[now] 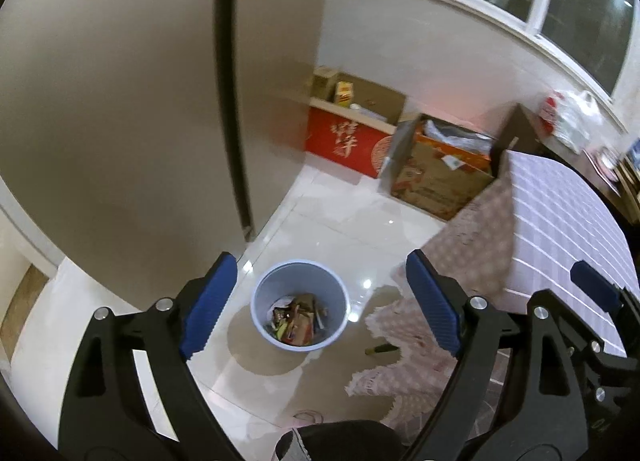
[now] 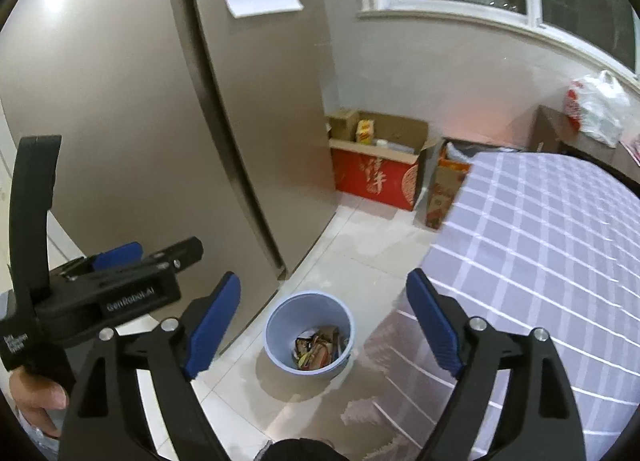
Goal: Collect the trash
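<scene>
A pale blue waste bin [image 1: 300, 303] stands on the white tiled floor, holding several crumpled wrappers and bits of packaging [image 1: 298, 323]. My left gripper [image 1: 320, 305] hangs above it, open wide and empty, the bin showing between its blue pads. In the right wrist view the same bin [image 2: 309, 335] with its trash [image 2: 318, 347] lies between the pads of my right gripper [image 2: 324, 325], which is also open and empty. The left gripper's body [image 2: 116, 285] shows at the left of that view.
A tall grey-brown fridge [image 1: 140, 101] stands left of the bin. A table with a lilac checked cloth [image 2: 540, 261] and lace overhang [image 1: 460, 261] is on the right. Cardboard boxes [image 1: 356, 129] sit by the far wall. A plastic bag [image 2: 596, 105] lies on a cabinet.
</scene>
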`<action>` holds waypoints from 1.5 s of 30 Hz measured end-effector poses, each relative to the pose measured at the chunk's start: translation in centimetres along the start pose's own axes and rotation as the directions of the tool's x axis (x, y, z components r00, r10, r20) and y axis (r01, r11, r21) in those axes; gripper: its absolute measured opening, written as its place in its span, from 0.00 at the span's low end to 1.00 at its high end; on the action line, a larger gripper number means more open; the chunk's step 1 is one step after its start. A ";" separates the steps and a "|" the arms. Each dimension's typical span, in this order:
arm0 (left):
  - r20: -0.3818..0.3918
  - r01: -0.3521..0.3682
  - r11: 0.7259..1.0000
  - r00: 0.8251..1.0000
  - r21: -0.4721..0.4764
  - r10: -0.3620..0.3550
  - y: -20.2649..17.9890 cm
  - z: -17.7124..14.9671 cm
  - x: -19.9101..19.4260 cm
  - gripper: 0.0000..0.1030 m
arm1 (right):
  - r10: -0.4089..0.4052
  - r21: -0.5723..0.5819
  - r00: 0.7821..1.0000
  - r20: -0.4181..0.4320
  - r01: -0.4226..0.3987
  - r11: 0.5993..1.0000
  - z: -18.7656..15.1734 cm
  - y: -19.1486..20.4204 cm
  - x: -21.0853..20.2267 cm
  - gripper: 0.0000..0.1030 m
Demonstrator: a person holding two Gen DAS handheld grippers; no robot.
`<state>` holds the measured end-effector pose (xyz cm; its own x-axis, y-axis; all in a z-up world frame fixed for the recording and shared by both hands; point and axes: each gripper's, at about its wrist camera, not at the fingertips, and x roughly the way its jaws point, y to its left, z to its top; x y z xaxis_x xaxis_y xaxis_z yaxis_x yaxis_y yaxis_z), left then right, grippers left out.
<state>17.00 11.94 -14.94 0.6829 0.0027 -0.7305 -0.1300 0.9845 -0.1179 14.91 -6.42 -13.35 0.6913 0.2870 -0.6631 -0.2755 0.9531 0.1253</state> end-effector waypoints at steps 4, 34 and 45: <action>0.052 0.004 0.998 0.999 0.061 -0.008 -2.8 -0.3 -3.9 0.84 | -0.029 0.008 0.999 0.040 0.028 1.000 -0.4 -1.2 -3.9 0.84; 0.413 -0.031 0.987 0.910 0.158 -0.038 -7.1 -3.3 -25.7 0.90 | -0.193 0.000 0.891 0.411 0.211 0.977 -2.0 -0.6 -26.5 0.93; 0.470 -0.035 0.981 0.880 0.192 -0.061 -8.6 -4.3 -28.0 0.90 | -0.200 -0.009 0.861 0.468 0.231 0.973 -2.5 -0.7 -29.1 0.94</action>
<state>-4.09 2.63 3.66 0.9471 0.0250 -0.3198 -0.0132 0.9991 0.0392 -6.70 -15.64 3.96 0.9627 0.1014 -0.2507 -0.1145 0.9927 -0.0379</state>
